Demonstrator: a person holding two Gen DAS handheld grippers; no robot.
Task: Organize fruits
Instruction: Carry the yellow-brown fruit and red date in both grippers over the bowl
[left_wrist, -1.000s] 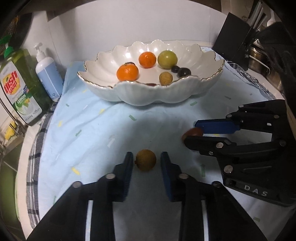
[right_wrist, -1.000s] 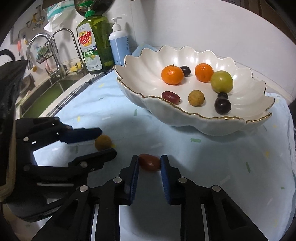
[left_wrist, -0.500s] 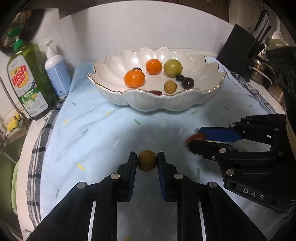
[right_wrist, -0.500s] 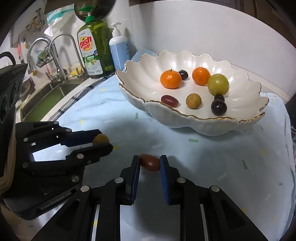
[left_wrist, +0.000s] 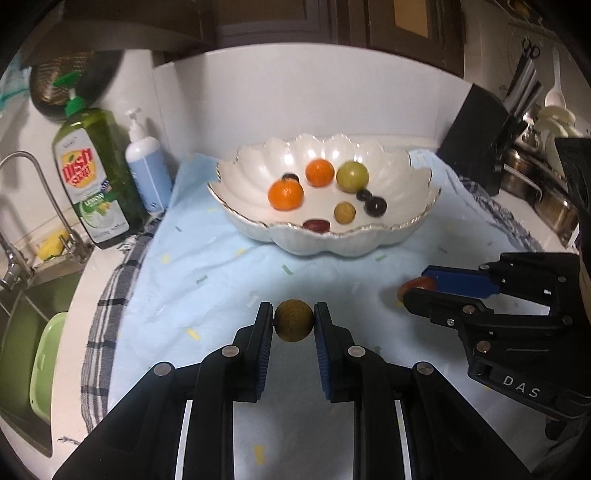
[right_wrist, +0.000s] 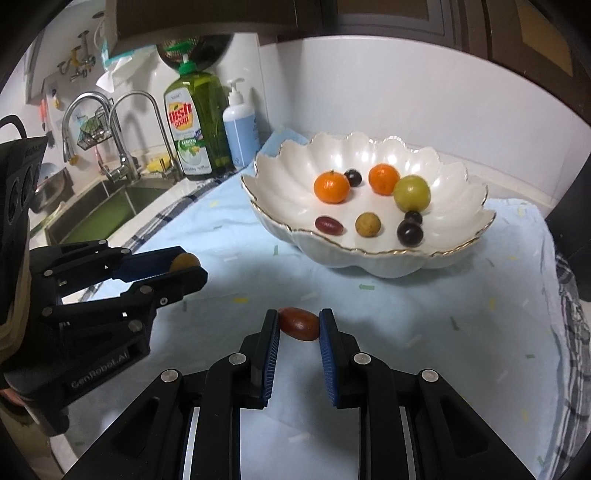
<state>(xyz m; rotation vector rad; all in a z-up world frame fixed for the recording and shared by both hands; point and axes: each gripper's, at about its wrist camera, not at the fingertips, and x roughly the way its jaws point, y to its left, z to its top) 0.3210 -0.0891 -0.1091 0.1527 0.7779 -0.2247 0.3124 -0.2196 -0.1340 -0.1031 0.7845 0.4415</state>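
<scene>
A kitchen counter is lying under a pale blue cloth (left_wrist: 207, 280) flecked with small coloured dashes, with a checked towel (left_wrist: 110, 295) showing past its left edge. Only the right wrist view is showing the two taps (right_wrist: 122, 133) over the sink; only the left wrist view is taking in the dark knife block (left_wrist: 472, 136) and steel pots (left_wrist: 535, 184) past the right edge.

A white scalloped bowl (left_wrist: 406, 229) is sitting toward the cloth's far edge, holding two oranges, a green fruit, a small brown one, a red one and three dark grapes. Green dish soap (left_wrist: 92, 173) and a blue pump bottle (left_wrist: 147, 170) are standing at the far left corner.

The left gripper (left_wrist: 294, 320) is pinching a round brown fruit (left_wrist: 294, 320) clear of the cloth. The right gripper (right_wrist: 298, 325) is clamping an oval red fruit (right_wrist: 298, 325), near the cloth's near edge.
</scene>
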